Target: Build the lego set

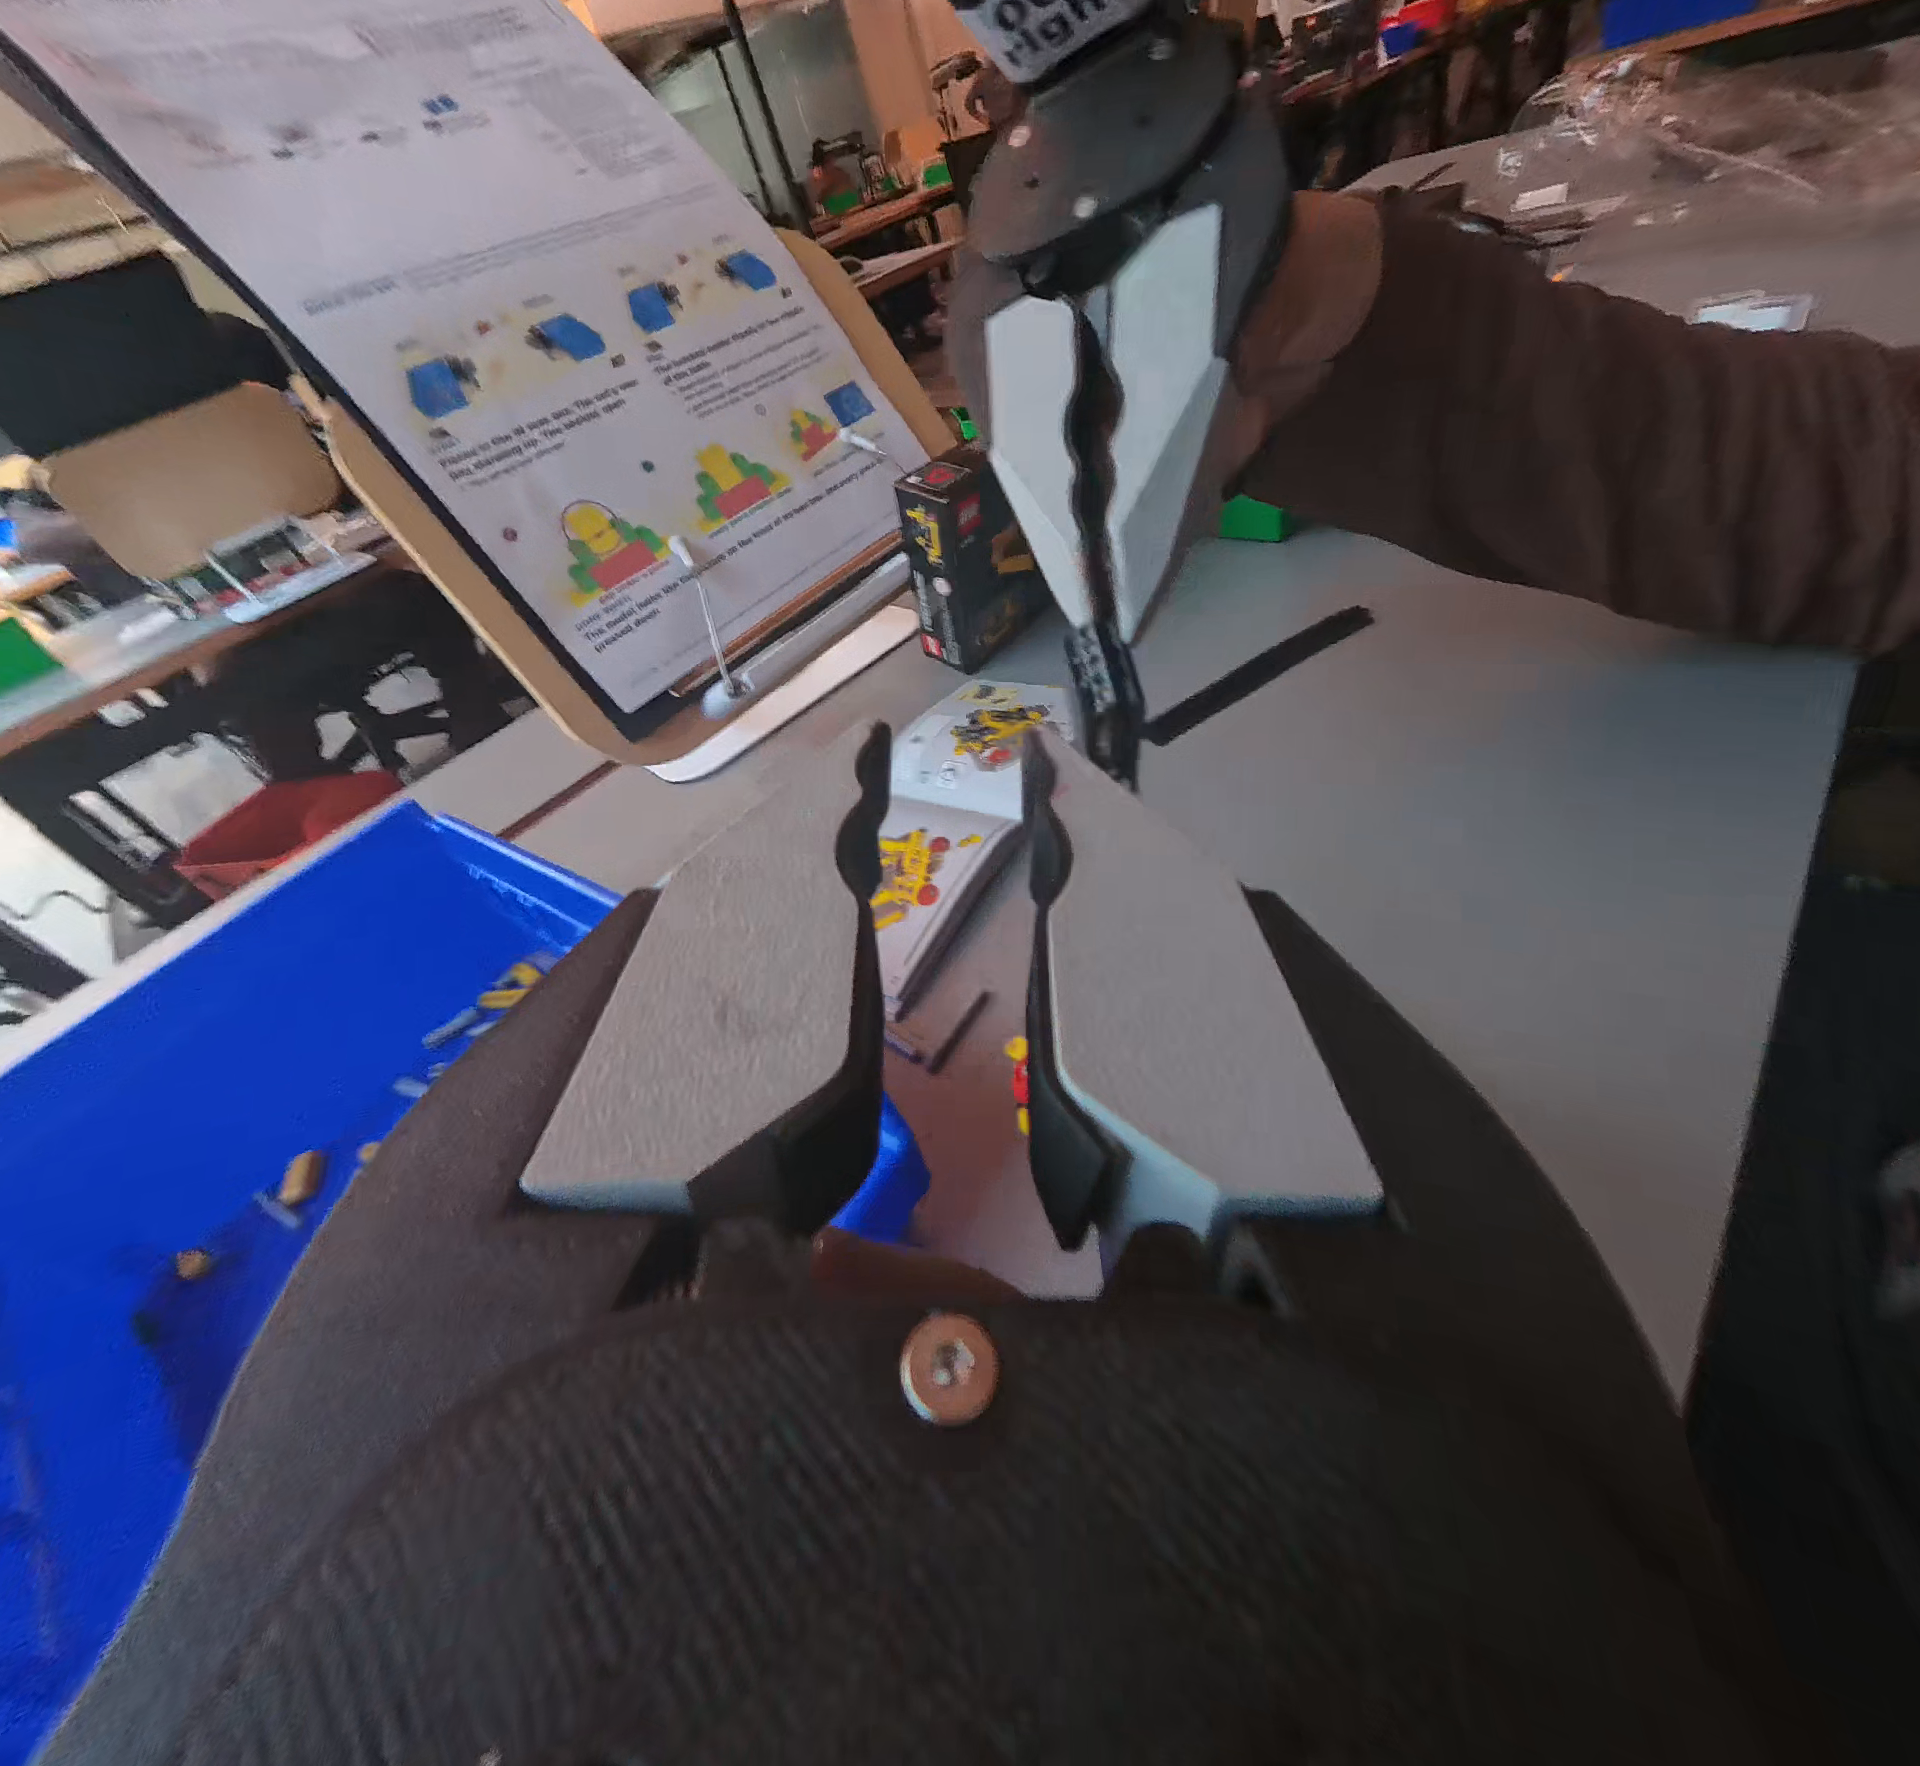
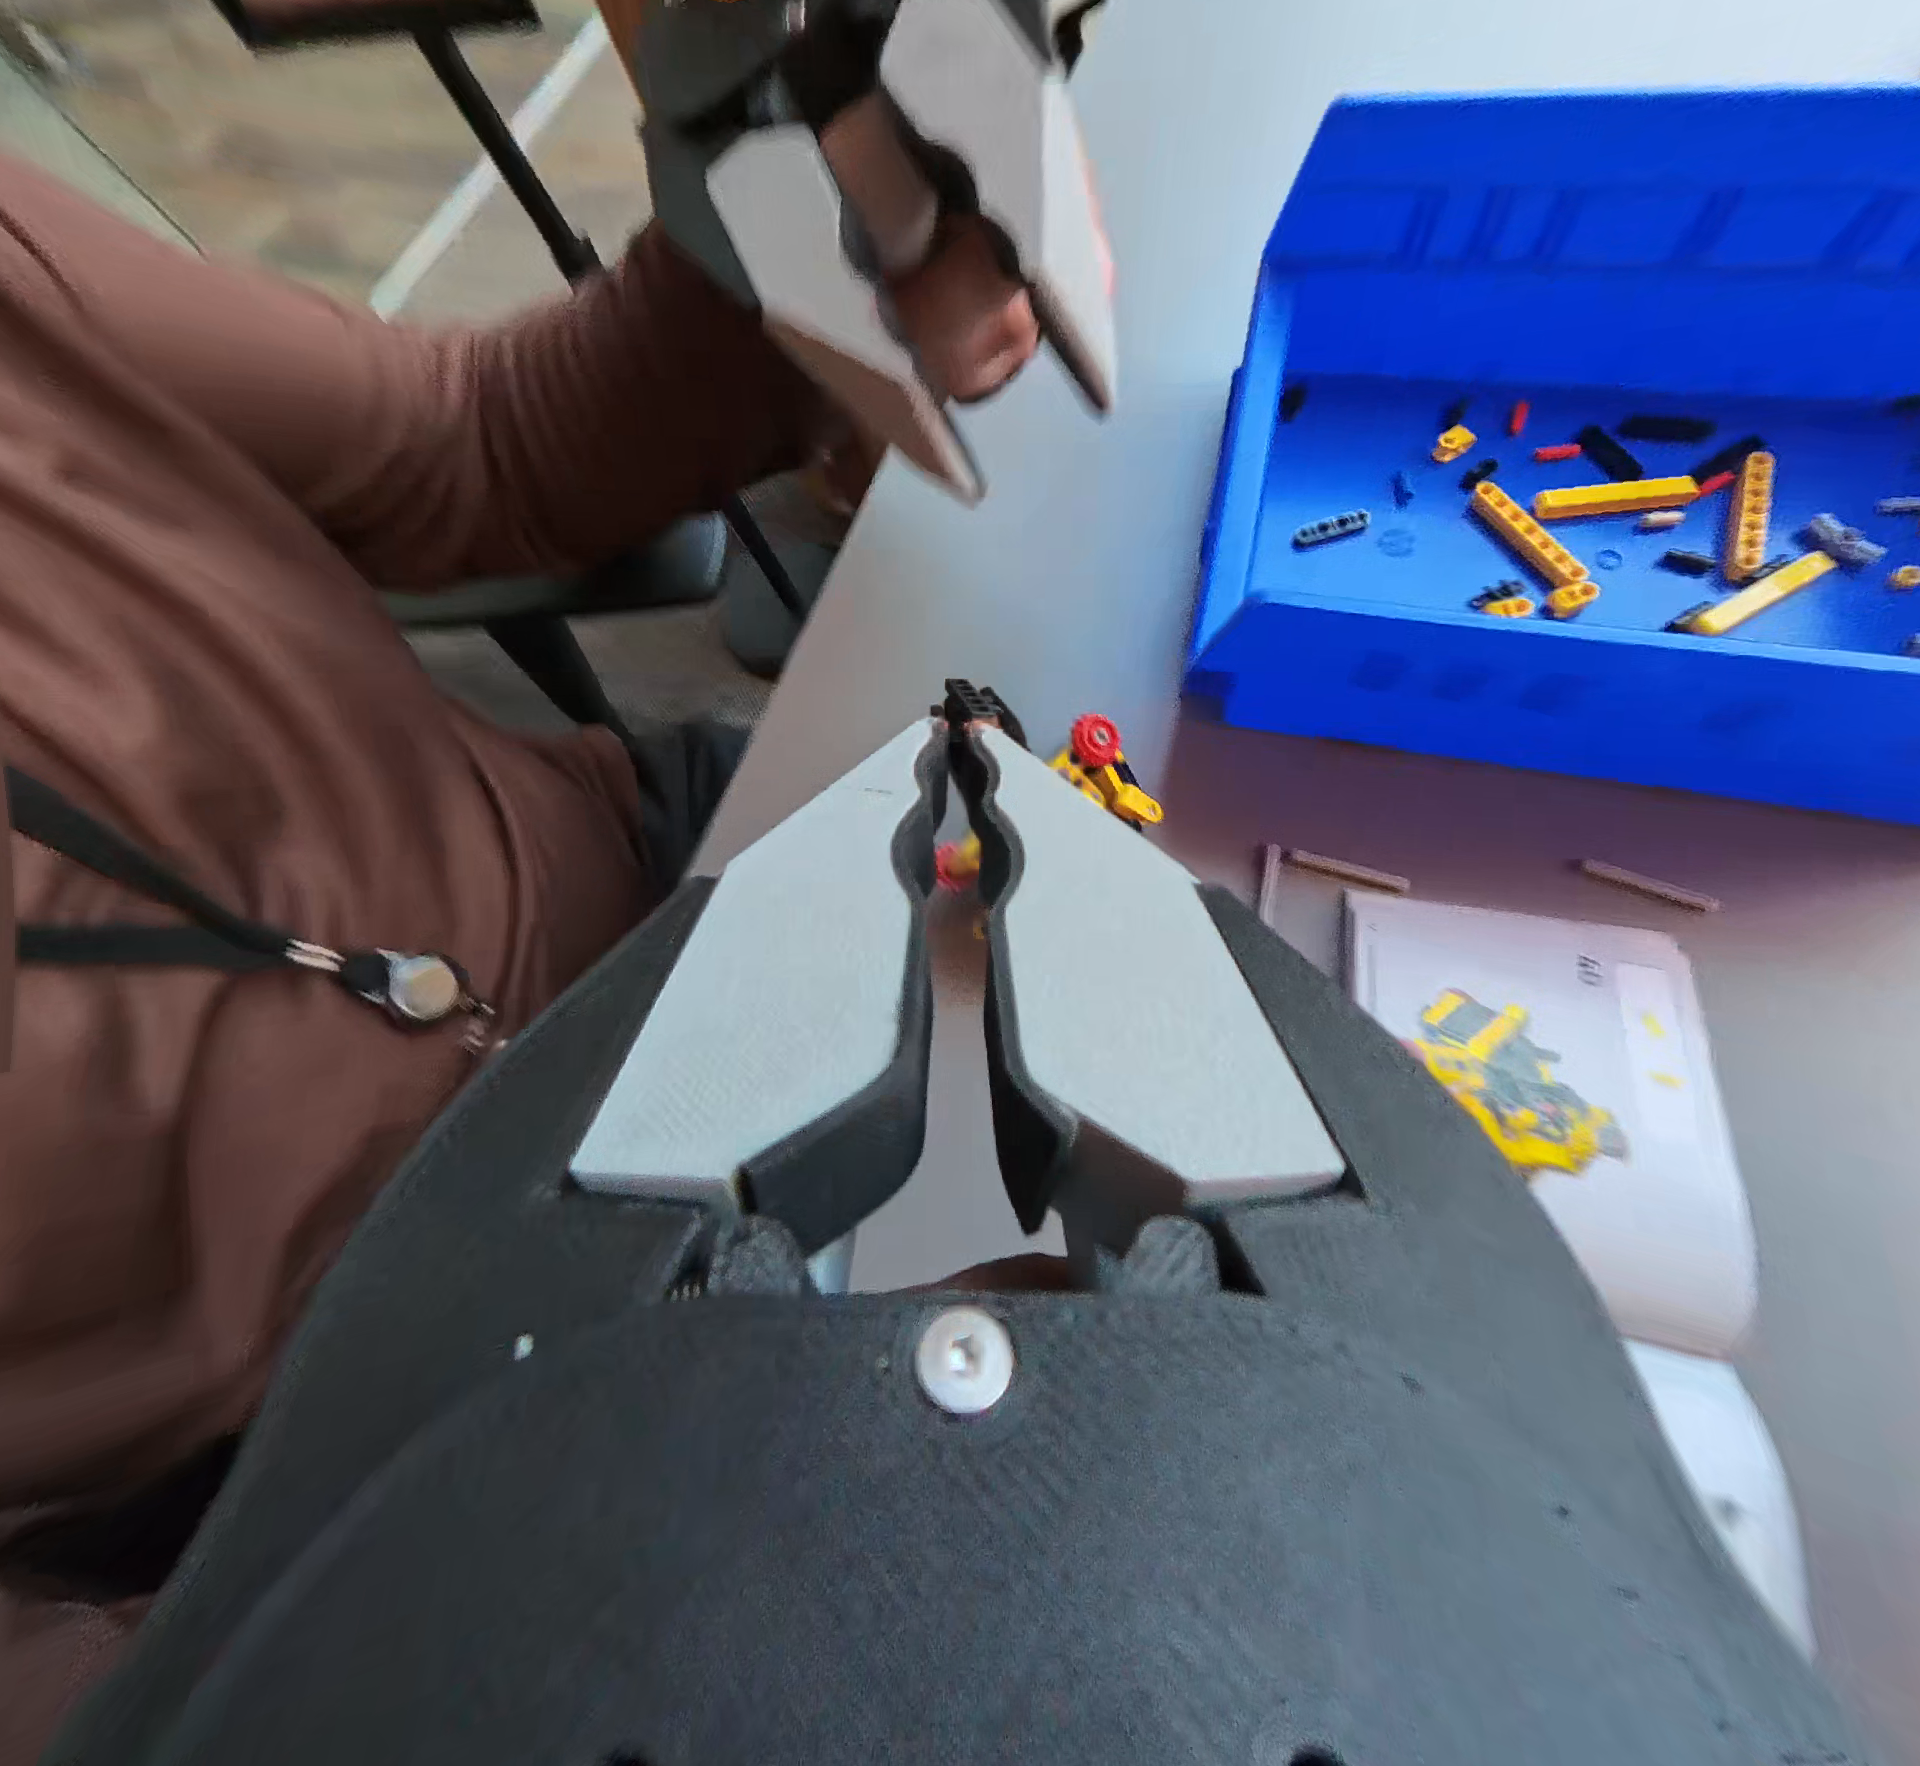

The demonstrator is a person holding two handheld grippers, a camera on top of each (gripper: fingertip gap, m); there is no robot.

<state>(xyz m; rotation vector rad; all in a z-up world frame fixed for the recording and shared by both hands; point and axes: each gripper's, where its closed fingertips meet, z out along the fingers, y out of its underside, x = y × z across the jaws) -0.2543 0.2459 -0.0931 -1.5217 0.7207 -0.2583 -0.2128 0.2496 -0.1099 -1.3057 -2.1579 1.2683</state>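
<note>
Right gripper [image 2: 968,729] pinches black beam [image 2: 971,706] (left gripper [image 1: 956,760] empty)

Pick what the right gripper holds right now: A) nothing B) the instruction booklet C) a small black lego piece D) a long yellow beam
C: in the right wrist view the right gripper has its fingers closed on a small black lego piece that sticks out past the tips; the yellow beams lie in the blue bin, the booklet on the table.
</note>
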